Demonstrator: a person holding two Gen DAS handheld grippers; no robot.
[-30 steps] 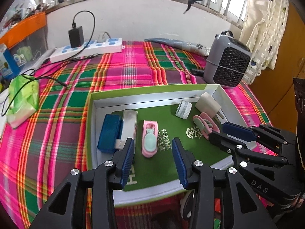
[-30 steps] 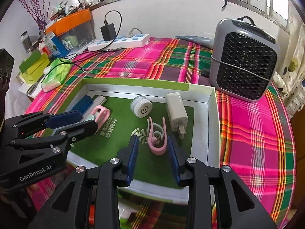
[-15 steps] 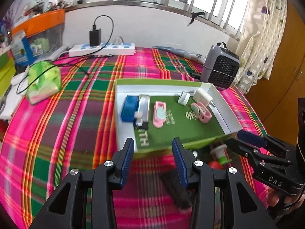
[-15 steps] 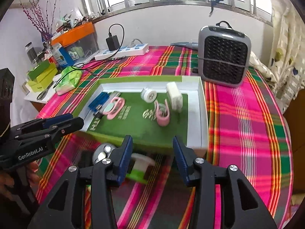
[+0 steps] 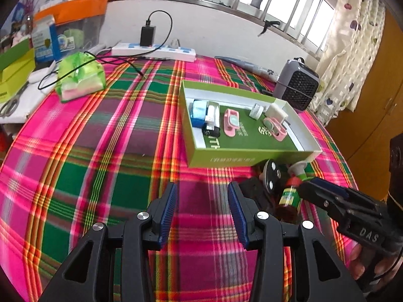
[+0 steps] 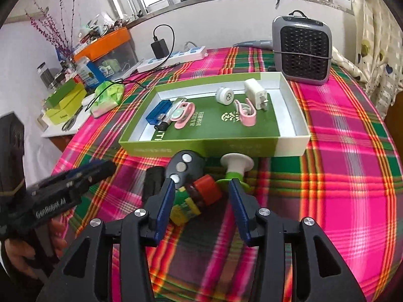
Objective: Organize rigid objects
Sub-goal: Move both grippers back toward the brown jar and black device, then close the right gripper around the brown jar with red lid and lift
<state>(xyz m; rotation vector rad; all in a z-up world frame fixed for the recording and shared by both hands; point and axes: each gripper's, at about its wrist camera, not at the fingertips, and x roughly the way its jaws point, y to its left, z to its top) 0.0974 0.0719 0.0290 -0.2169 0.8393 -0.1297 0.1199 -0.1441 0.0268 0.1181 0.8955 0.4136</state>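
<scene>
1. Grippers: right gripper [image 6: 201, 191] has its jaws apart and empty, poised over the loose pile; left gripper [image 5: 202, 200] also has its jaws apart and empty, over bare plaid cloth [image 5: 105, 151] at about 9 o'clock from the pile.

2. Box [image 6: 209, 148]: green, open-topped, at 12 o'clock from the right gripper. Holds a blue case [image 6: 158, 109], two pink clips, a round white cap [image 6: 224, 95] and a white charger [image 6: 255, 91].

3. Unsorted pile, just in front of the box's near wall: black key fob [image 6: 185, 168], red-capped bottle [image 6: 199, 196] lying on its side, green-and-white pump top [image 6: 236, 167], black block [image 6: 153, 183]. Pieces touch or overlap.

4. Risk, crowding: closing on the bottle may catch the fob or pump top as well, since both sit next to the jaws' path; a double pick would likely drop one item.

5. Risk, rolling: the bottle looks round and smooth, so an off-centre pinch could squirt it out across the cloth.

6. Risk, collision: the pump top stands close to the box wall; a forward push could jam it there or shove the box.

7. Risk, arms: the left gripper sits near the pile at 9 o'clock, so both tools reaching in together could knock fingers.
</scene>
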